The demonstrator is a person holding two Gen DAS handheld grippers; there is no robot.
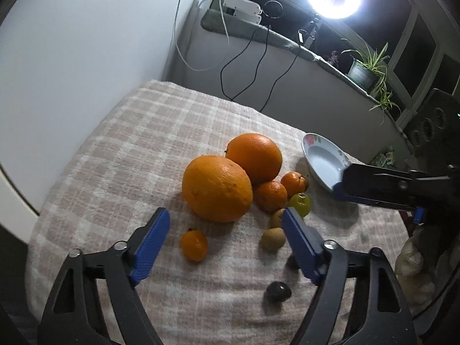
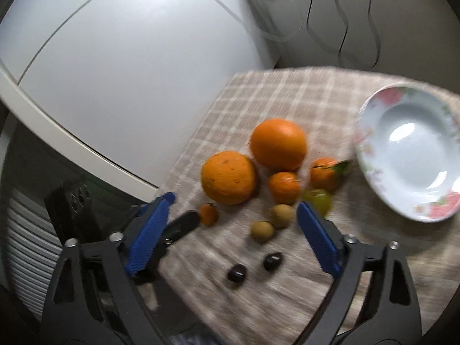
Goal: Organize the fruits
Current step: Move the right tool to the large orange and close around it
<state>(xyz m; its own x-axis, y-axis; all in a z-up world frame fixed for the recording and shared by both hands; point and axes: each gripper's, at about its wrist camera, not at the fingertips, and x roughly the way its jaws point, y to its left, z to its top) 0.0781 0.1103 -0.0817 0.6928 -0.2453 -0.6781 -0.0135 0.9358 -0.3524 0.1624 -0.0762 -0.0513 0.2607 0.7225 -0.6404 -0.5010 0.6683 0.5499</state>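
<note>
A pink-and-cream checked woven cloth (image 1: 120, 149) covers the table and carries everything. On its far right side sits a shallow white ceramic plate with a pink floral rim (image 2: 371, 155), nothing in it. The left gripper (image 1: 225, 231) hangs over the near part of the cloth with its blue-padded jaws spread wide and nothing between them. The right gripper (image 2: 233, 227) is likewise wide apart and holds nothing; in the left wrist view its closed-looking profile reaches in from the right, its tip just in front of the plate.

The fruits lie in a loose cluster left of the plate. Two large round oranges (image 1: 217, 188) touch each other, one nearer, one (image 1: 254, 156) behind. To their right are two small mandarins (image 1: 271, 196), side by side, the farther one (image 2: 324, 174) with a green leaf. Just below them rests a small yellow-green round fruit (image 1: 300, 203), partly behind the left gripper's right finger. Two tan round longan-like fruits (image 2: 262, 230) lie close together nearer the camera. A tiny orange kumquat (image 1: 194, 244) sits alone below the nearer orange. Nearest are two dark glossy cherry-like fruits (image 2: 237, 272), apart from each other
</note>
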